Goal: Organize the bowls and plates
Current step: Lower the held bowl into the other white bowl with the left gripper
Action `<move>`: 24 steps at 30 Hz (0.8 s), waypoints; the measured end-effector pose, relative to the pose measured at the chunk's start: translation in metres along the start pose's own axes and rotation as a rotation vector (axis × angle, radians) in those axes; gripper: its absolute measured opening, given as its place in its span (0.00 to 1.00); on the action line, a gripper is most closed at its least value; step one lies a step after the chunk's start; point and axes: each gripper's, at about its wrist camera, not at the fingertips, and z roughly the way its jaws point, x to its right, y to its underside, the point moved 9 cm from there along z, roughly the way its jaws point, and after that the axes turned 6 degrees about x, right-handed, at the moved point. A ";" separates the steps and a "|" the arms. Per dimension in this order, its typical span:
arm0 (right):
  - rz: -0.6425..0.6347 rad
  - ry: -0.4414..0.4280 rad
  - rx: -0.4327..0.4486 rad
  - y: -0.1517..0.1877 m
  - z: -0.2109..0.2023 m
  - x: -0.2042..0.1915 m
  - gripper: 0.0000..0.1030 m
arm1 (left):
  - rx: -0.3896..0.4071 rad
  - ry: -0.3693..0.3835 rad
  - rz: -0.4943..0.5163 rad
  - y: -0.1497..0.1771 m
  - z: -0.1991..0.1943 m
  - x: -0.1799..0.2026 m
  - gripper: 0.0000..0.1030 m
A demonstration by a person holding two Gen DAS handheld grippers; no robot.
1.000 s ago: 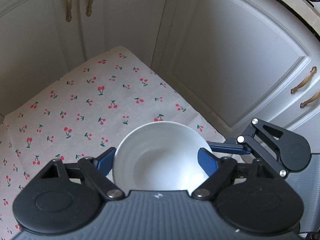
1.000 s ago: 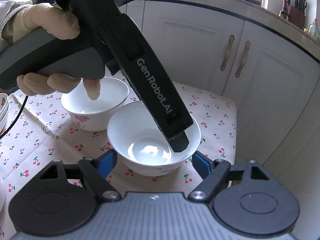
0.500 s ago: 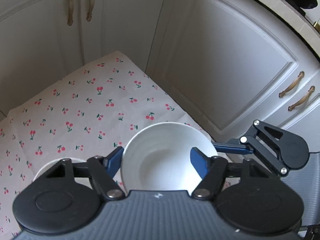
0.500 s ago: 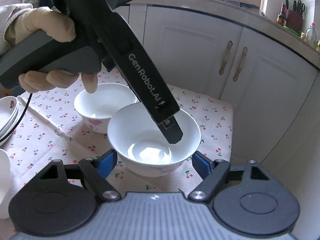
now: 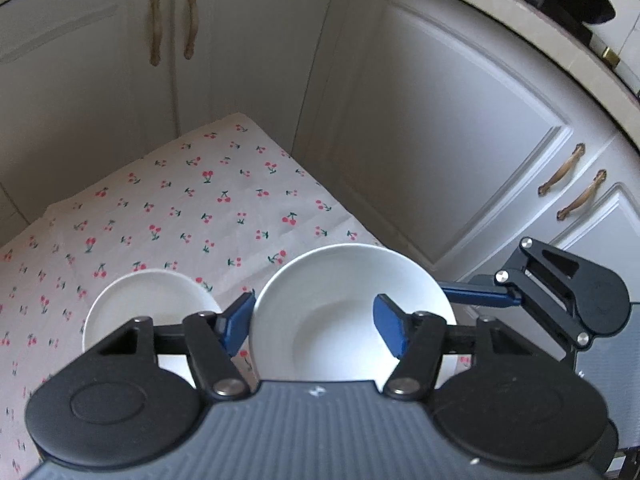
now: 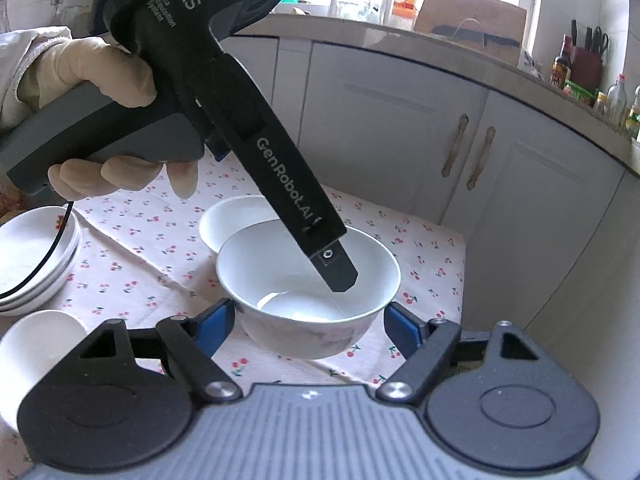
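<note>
White bowl (image 5: 340, 320) is sitting at the near right corner of the bench (image 5: 180, 208), which is wearing a cherry-print cloth, and both sets of jaws are gathering around it.

In the left wrist view the left gripper (image 5: 312, 320) is standing with its jaws partly apart and straddling the bowl's left wall. The left blue pad (image 5: 236, 320) is lying just outside the rim, and the right blue pad (image 5: 390, 330) is hanging inside the bowl, over its floor. Whether either pad is touching the china, I cannot tell.

In the right wrist view the right gripper (image 6: 308, 326) is holding its jaws wide apart, one pad on each side of the bowl and low against its outer wall, with a sliver of cloth showing between each pad and the bowl. From this side one black finger of the left gripper is dipping down into the bowl, and a gloved hand (image 6: 100, 76) is gripping that tool's grey handle above.

Just behind the bowl and to its left, a second white bowl (image 6: 236, 216) is standing on the cloth, its rim partly hidden by the first. Further left, a stack of white plates (image 6: 36, 256) is resting near the bench edge, and a white cup-like vessel (image 6: 36, 344) is showing at the lower left.

Beyond the bench, white cabinet doors (image 5: 440, 120) with brown handles are closing off the corner, and a worktop with bottles (image 6: 580, 76) is running above them.
</note>
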 end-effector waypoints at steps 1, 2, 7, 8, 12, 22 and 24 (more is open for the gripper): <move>-0.004 0.000 0.003 -0.002 -0.004 -0.003 0.83 | 0.007 0.001 -0.001 0.001 -0.006 0.002 0.61; -0.008 -0.001 0.008 -0.004 -0.009 -0.007 0.83 | 0.013 0.000 -0.006 0.002 -0.012 0.002 0.61; -0.009 -0.022 0.026 -0.014 -0.029 -0.026 0.83 | 0.039 -0.014 -0.009 0.011 -0.042 0.007 0.61; -0.011 -0.027 0.029 -0.015 -0.032 -0.030 0.83 | 0.041 -0.020 -0.011 0.014 -0.047 0.008 0.61; -0.020 -0.047 0.039 -0.018 -0.045 -0.050 0.83 | 0.049 -0.044 -0.011 0.029 -0.069 0.010 0.61; -0.050 -0.103 0.043 -0.018 -0.069 -0.105 0.83 | 0.075 -0.093 -0.019 0.076 -0.118 0.014 0.61; -0.043 -0.122 0.037 -0.016 -0.072 -0.114 0.83 | 0.073 -0.096 -0.023 0.085 -0.123 0.014 0.61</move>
